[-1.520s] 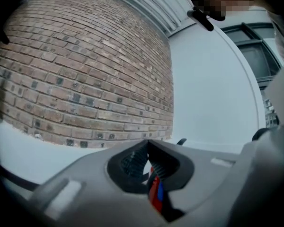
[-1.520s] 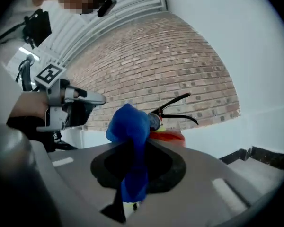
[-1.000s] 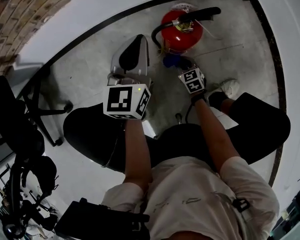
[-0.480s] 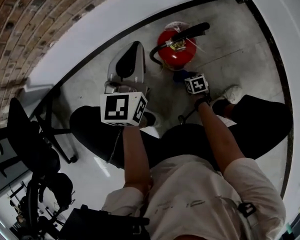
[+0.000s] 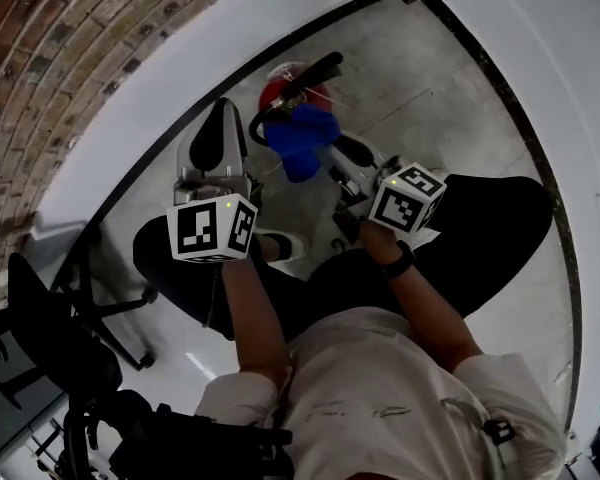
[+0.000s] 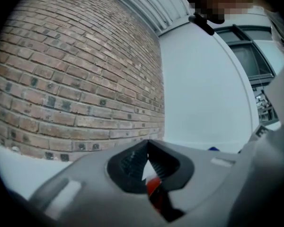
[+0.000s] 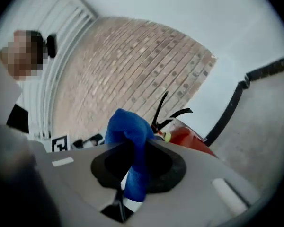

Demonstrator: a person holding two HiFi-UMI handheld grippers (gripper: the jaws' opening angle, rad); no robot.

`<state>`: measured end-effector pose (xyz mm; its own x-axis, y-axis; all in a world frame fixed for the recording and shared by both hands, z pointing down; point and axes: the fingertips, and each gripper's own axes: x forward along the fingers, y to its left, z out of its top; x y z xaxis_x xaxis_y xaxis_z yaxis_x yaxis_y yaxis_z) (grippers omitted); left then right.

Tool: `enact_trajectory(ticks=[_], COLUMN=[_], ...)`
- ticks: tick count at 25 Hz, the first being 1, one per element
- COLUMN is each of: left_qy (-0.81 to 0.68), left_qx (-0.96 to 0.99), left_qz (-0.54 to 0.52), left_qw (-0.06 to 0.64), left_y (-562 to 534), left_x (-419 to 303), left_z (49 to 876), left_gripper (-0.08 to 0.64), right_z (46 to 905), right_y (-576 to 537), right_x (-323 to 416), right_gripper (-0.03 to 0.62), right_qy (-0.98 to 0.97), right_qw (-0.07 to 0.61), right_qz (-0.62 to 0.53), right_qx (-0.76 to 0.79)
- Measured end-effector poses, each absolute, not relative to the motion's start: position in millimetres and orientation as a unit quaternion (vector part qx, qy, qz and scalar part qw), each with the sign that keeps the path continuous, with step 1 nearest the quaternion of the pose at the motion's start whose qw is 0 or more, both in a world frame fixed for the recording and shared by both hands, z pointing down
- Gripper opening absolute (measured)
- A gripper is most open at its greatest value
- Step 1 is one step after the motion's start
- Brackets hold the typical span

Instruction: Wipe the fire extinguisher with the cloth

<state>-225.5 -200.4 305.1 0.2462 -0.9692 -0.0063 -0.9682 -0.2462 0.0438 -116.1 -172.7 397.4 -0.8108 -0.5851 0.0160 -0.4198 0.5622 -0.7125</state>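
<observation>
The red fire extinguisher (image 5: 280, 90) with a black handle stands on the concrete floor by the white wall; it also shows in the right gripper view (image 7: 189, 136) and as a red sliver in the left gripper view (image 6: 154, 186). A blue cloth (image 5: 298, 140) hangs just in front of the extinguisher, and my right gripper (image 5: 335, 153) is shut on it. The cloth (image 7: 128, 126) sticks up between the jaws of the right gripper (image 7: 135, 150). My left gripper (image 5: 218, 118) is held up left of the extinguisher, its jaws (image 6: 147, 143) shut on nothing.
A brick wall (image 5: 60, 68) and a white wall with a black skirting line (image 5: 180, 133) close off the corner. A black office chair (image 5: 50, 318) stands at the left. The person's black-trousered legs and a white shoe (image 5: 280, 246) lie below the grippers.
My right gripper has come up from the floor beside the extinguisher with the blue cloth in it. The head view has swung, and the left gripper stays raised.
</observation>
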Motion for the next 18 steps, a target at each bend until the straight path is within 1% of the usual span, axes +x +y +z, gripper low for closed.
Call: enact_trajectory(ticks=[1, 2, 9, 14, 18], left_qy=[-0.613, -0.613, -0.6, -0.595, -0.596], left_qx=[0.789, 0.79, 0.799, 0.803, 0.802], left_qz=[-0.018, -0.019, -0.018, -0.009, 0.009], left_qw=[0.014, 0.013, 0.024, 0.034, 0.047], left_y=[-200.3, -199.9, -197.5, -199.8, -202.8], left_x=[-223.1, -219.5, -210.8, -201.7, -199.8], left_z=[303.1, 301.4, 315.5, 326.0, 337.8], left_gripper=[0.002, 0.002, 0.002, 0.002, 0.002], right_z=[396.4, 403.0, 470.6, 581.8, 685.2], right_y=[-183.9, -192.6, -181.6, -176.9, -187.7], right_x=[-117.3, -118.5, -101.4, -89.8, -80.2], right_gripper=[0.058, 0.058, 0.058, 0.057, 0.057], right_qy=[0.864, 0.857, 0.826, 0.762, 0.694], right_qw=[0.136, 0.14, 0.113, 0.051, 0.02], right_qz=[-0.388, -0.396, -0.417, -0.507, -0.572], right_qx=[-0.289, -0.298, -0.362, -0.401, -0.437])
